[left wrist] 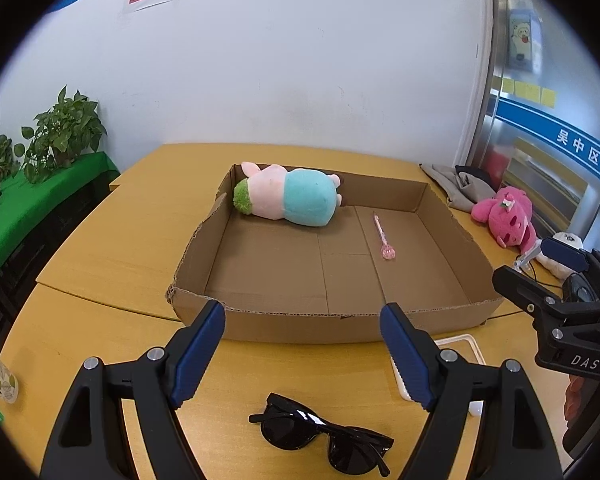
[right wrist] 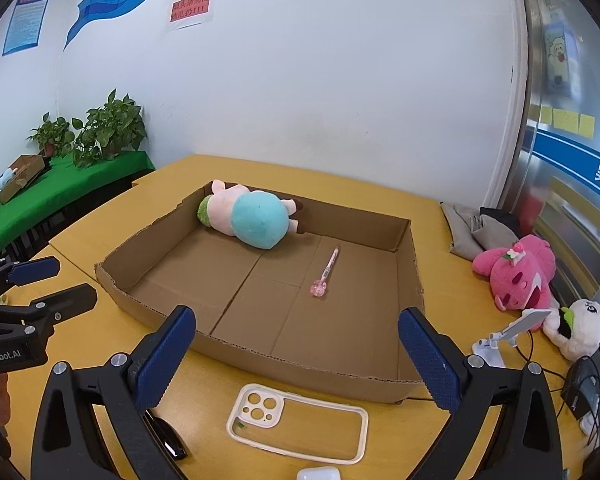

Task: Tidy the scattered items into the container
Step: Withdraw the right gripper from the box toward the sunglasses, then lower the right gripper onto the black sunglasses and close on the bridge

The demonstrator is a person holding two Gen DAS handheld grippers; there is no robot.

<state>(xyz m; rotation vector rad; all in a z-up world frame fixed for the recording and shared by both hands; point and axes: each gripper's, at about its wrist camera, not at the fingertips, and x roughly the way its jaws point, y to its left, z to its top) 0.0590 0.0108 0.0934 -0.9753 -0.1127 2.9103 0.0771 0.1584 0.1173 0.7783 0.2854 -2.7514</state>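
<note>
While both tongs hover over the yellow table (left wrist: 100, 248) with nothing between their pads, the left gripper (left wrist: 304, 354) stands wide apart, and the sunglasses (left wrist: 324, 438) lie folded-out on the table just below and between its fingers, untouched. The right gripper (right wrist: 296, 356) is likewise spread apart; the white phone case (right wrist: 300, 424) lies flat on the table between and just short of its fingertips, near the front wall of the cardboard box (right wrist: 300, 364). A small white case (right wrist: 320, 474) sits at the bottom edge of the right view. Inside the box: a pink-and-teal plush (right wrist: 248, 220) at the far left corner, and a pink pen (right wrist: 326, 270) on the floor, right of centre. A pink plush (right wrist: 516, 272) and a panda plush (right wrist: 580, 328) lie outside the box, on its right.
</note>
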